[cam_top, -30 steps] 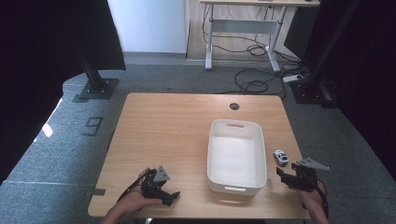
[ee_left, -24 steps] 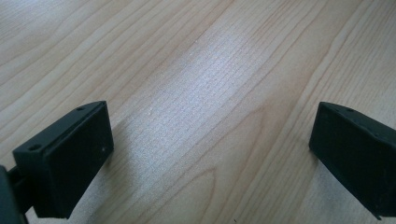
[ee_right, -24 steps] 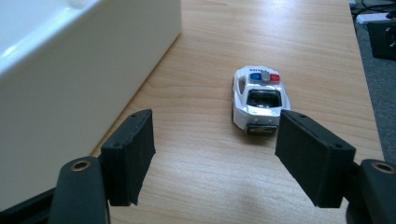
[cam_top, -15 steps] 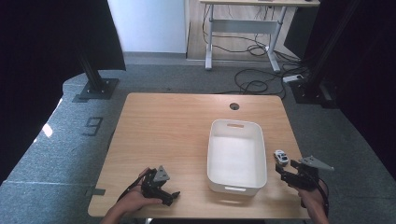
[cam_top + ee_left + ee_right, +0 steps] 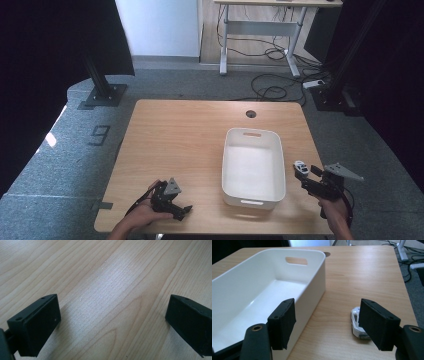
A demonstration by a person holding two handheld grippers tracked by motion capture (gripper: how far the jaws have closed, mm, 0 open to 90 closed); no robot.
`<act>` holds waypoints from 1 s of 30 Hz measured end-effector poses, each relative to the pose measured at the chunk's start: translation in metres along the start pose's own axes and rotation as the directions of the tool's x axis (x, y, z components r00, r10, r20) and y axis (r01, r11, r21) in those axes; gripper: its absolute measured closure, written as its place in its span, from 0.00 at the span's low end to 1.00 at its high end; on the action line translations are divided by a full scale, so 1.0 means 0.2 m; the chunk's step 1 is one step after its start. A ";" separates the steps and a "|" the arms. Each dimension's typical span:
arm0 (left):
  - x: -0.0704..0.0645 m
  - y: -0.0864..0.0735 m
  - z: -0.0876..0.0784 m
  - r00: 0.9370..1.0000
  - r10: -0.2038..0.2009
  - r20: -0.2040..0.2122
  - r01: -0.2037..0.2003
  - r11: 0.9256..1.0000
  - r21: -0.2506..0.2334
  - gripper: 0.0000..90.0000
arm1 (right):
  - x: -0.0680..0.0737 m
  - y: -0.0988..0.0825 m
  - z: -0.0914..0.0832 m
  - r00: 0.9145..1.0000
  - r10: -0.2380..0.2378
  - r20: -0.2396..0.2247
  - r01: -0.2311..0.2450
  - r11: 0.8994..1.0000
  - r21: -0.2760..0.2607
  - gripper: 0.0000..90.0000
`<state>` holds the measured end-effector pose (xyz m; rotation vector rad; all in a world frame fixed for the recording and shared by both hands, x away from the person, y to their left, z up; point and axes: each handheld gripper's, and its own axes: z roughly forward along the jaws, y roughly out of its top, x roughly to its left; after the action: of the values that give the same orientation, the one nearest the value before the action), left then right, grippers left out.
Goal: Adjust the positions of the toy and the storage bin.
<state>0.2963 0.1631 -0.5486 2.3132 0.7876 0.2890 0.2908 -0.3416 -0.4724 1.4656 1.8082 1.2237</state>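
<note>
Grey carpet floor around a light wooden table [image 5: 190,135]; dark curtains both sides, a white desk frame and loose cables at the back. Table has a round cable hole [image 5: 251,114] near the far edge.

Left to right:

- Left gripper [image 5: 181,212]: near the front edge of the table, left of centre, held in the person's left hand [image 5: 142,216], lying low over the wood. In the left gripper view [image 5: 112,317] its jaws stand wide apart, nothing but bare table grain between them. Not touching any object.

- White tub [image 5: 253,167]: right of centre, long side running front to back, handle slot in the far end wall and another in the near end wall. Empty, upright. In the right gripper view [image 5: 262,287] it sits left of the jaws, its right wall just behind the left jaw.

- Toy car [image 5: 300,168]: small, white with dark bits, on the table just right of the tub, apart from its wall. In the right gripper view [image 5: 357,323] it lies by the right jaw, partly hidden behind it; can't tell whether the jaw touches it, but it isn't clamped.

- Right gripper [image 5: 306,179]: near the front right corner of the table, held in the right hand [image 5: 334,207], pointing forward and left toward the car. Jaws have just eased in slightly but are wide apart in the right gripper view [image 5: 325,323], bare wood in the gap, car off to the right-jaw side. Holding nothing.
</note>
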 end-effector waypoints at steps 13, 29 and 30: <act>0.01 0.00 0.00 1.000 0.008 0.007 -0.008 1.000 0.001 0.00 | 0.07 0.07 0.01 1.000 -0.022 -0.012 0.021 0.999 -0.034 0.33; 0.00 0.00 0.00 1.000 0.001 0.001 -0.001 1.000 0.000 0.00 | 0.15 0.06 0.11 0.996 -0.066 -0.052 0.066 0.998 0.004 0.34; 0.00 0.00 0.00 1.000 0.000 0.000 0.000 1.000 0.000 0.00 | 0.16 0.06 0.12 0.996 -0.068 -0.052 0.068 0.998 0.006 0.34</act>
<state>0.2969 0.1632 -0.5486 2.3135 0.7875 0.2887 0.3073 -0.3041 -0.4676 1.3762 1.8829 1.2330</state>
